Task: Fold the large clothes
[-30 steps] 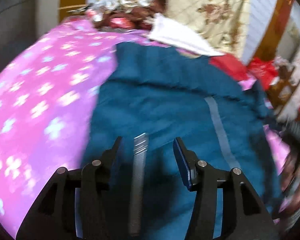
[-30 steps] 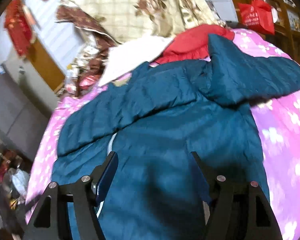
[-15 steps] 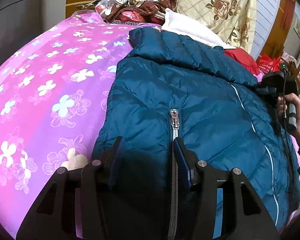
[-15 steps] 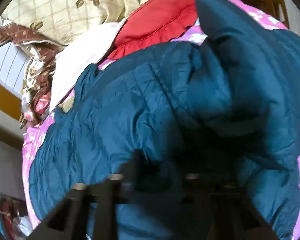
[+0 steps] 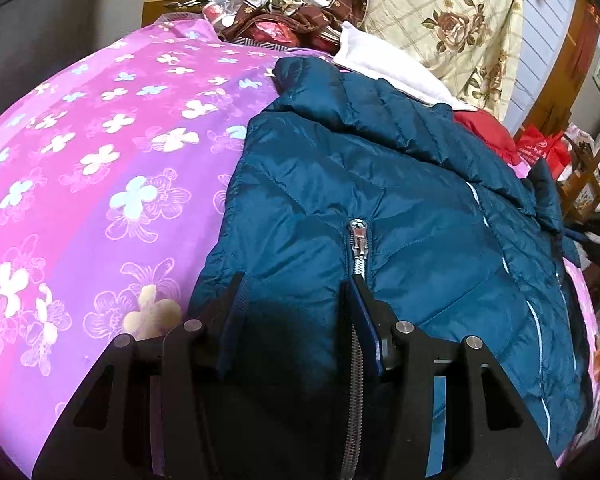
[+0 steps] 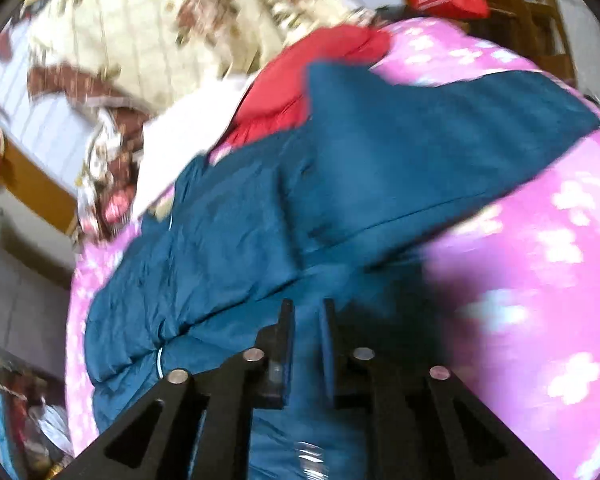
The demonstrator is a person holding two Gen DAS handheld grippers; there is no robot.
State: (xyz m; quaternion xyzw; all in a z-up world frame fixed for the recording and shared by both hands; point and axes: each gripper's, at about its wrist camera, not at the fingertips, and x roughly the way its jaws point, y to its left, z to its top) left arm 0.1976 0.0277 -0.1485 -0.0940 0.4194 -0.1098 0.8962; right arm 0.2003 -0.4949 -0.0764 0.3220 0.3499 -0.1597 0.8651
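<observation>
Basically the left wrist view is sharp and the right wrist view is motion-blurred.

Left view only: the jacket's [image 5: 380, 200] zipper [image 5: 358, 240] with its metal pull, pale piping down the front, and a white cloth [image 5: 384, 68] by the collar. Right view only: a sleeve [image 6: 440, 128] spread out toward the right over the pink flowered bedcover [image 6: 540, 280].

Jacket lies on the bedcover, blue, puffy. Long axis runs from the near hem away to the collar, collar end toward the flowered pillows [image 5: 440, 24]. A red cloth [image 6: 300, 92] sits past the collar.

Left gripper [image 5: 296, 292]: jaws partway apart, a fold of jacket beside the zipper bunched between them, pads pressing on it. Near hem is hidden under the gripper body.

Right gripper [image 6: 308, 312]: jaws narrow and opening, jacket fabric between them; blur makes contact unclear, so I can't tell if it grips. In the left view the right gripper is only a dark blur at the right edge.
</observation>
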